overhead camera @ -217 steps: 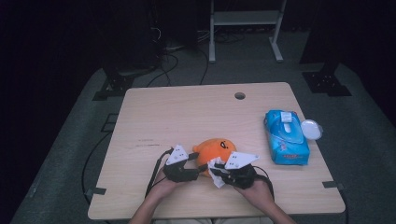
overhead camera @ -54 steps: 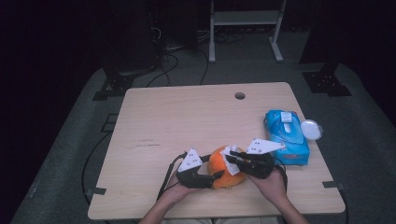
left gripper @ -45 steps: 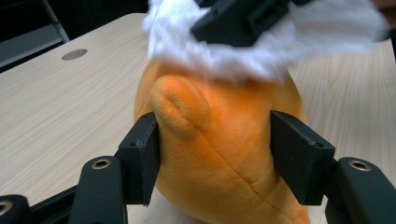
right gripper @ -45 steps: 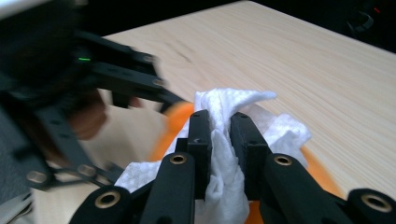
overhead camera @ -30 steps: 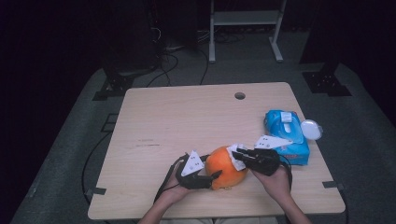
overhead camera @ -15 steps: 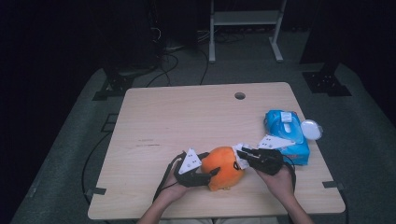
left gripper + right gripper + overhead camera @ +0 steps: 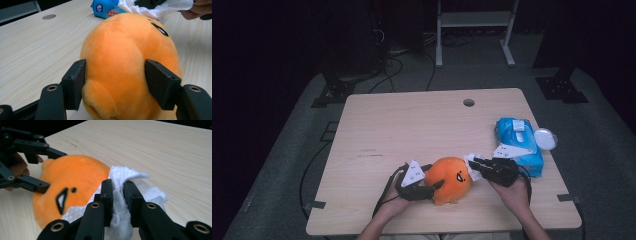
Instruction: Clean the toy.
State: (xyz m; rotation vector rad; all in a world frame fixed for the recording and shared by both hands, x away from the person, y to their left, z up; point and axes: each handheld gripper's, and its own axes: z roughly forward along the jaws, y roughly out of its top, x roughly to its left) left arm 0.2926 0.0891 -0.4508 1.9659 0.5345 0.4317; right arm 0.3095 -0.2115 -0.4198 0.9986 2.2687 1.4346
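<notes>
Plush toy (image 7: 451,179), orange, round, sits on the near middle of the surface (image 7: 412,125), face turned toward the right. Left claw (image 7: 115,82) is clenched on the toy's sides, both pads pressing into the fur; its jaws have just been closing a bit further on it. Right claw (image 7: 117,195) is clenched on a white wipe (image 7: 130,182), bunched between the pads, and the wipe touches the toy's upper right side near the face.

Risks, as a judgement: the toy is soft and round, so a hard wiping push from the right could roll or squeeze it out of the left claw's pads. The grip sits low on the body, so the top may tip over. The wipe is held by a small pinched fold; dragging on fur could pull it loose. Blue wipes pack (image 7: 518,144) lies just beside the right hand, on its far right side, and an elbow swing could knock it.

Pose: left hand (image 7: 399,202) comes in from the near edge, claw level, pointing right. Right hand (image 7: 514,192) comes in from the near right, claw pointing left and slightly down at the toy.
</notes>
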